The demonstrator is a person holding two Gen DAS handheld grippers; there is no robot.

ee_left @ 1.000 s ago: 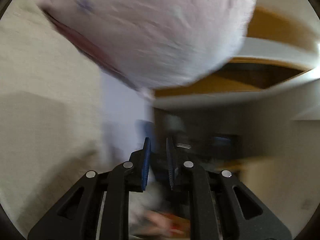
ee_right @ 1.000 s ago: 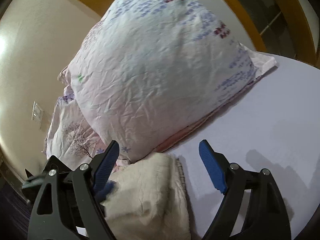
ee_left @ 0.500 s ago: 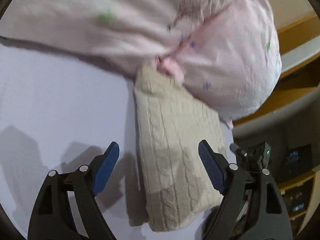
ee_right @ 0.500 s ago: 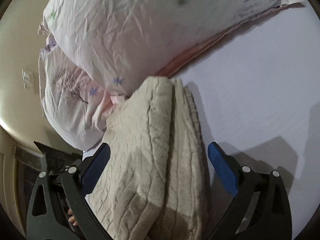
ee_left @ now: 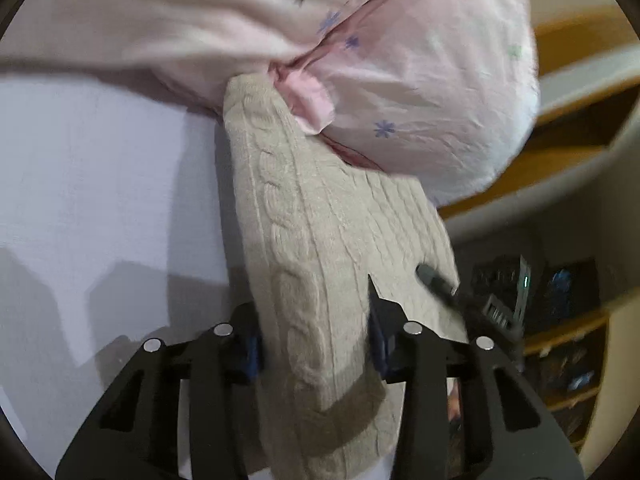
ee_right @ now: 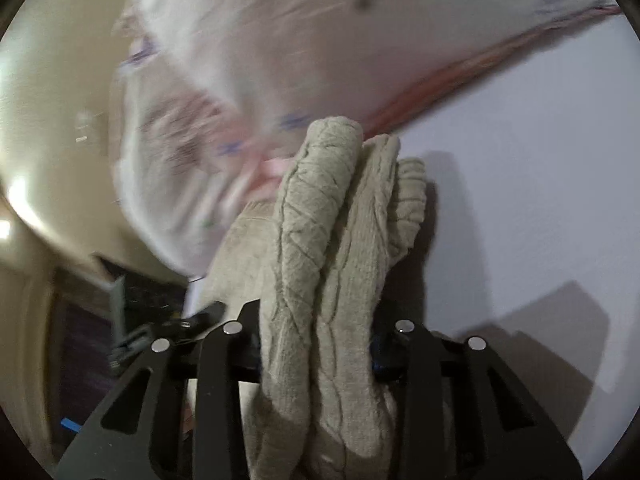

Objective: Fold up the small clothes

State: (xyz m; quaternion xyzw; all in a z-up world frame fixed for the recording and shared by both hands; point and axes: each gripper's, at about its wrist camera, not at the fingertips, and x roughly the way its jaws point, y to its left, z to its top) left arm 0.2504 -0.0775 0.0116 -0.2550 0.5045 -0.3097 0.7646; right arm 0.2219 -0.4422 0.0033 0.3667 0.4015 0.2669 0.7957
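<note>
A folded beige cable-knit sweater (ee_left: 320, 248) lies on the pale lilac bed sheet (ee_left: 100, 200), its far end against the pink pillows. My left gripper (ee_left: 314, 344) is shut on its near edge; the blue pads press the knit from both sides. In the right wrist view the same sweater (ee_right: 332, 240) shows as stacked folded layers. My right gripper (ee_right: 316, 356) is shut on those layers. The fingertips of both grippers are hidden by the fabric.
Two pink floral pillows (ee_left: 400, 80) lie against the sweater's far end, also seen in the right wrist view (ee_right: 260, 60). A wooden bed frame and shelves (ee_left: 568, 152) stand at the right, beyond the bed's edge. A beige wall (ee_right: 40, 120) is at the left.
Both grippers were open around the sweater half a second ago. Both have now moved in and closed on the folded sweater.
</note>
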